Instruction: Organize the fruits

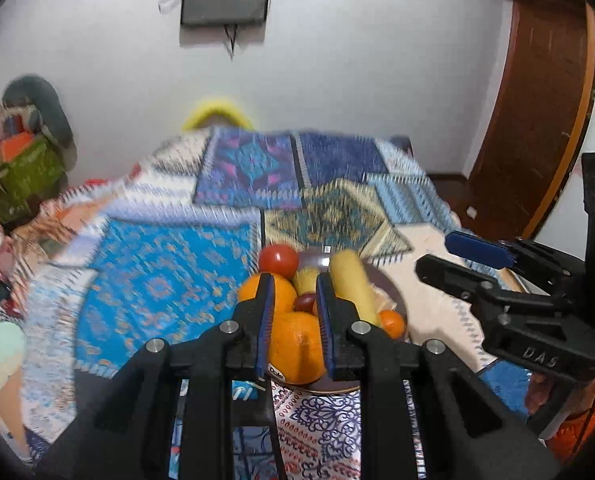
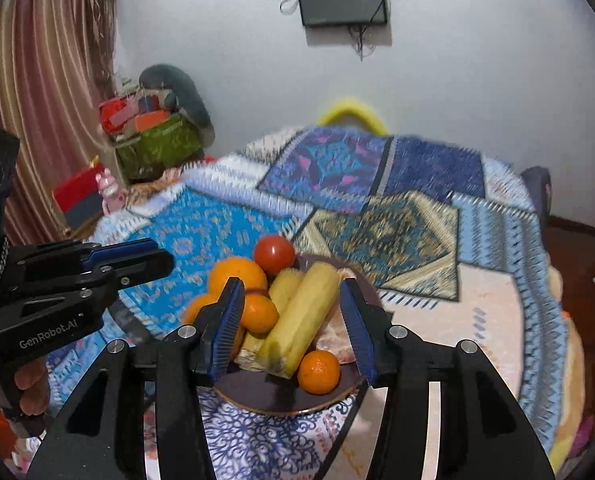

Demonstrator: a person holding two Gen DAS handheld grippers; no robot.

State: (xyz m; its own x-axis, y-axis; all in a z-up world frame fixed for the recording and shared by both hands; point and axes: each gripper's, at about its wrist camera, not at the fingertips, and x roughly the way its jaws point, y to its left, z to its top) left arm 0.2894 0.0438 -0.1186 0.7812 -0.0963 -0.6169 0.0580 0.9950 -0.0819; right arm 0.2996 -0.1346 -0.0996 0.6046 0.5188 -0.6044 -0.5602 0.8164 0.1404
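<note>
- My left gripper is in the low middle of the left view, its two black fingers with blue pads partly open. A big round orange shows in the gap, but I cannot tell if the pads touch it.
- My right gripper is in the low middle of the right view, open wide, holding nothing, with the pile showing between its fingers.
- The fruits sit piled on a dark round plate on the patterned blue cloth: a red round tomato at the back, long yellow bananas in the middle, a small orange tangerine at the front.
- I think the pile could go wrong. The round fruits lean on each other, so if I pull one out, the tomato or the tangerine may roll off the plate.
- My two grippers are close together over one plate, so they may bump.
- The bananas look soft, and a hard squeeze could squash them.
- Both pictures are blurry, mostly on the cloth.
- My fingers hide parts of the oranges, and a small dark red fruit is too hidden to name.
- I see no other dish for the fruits.
</note>
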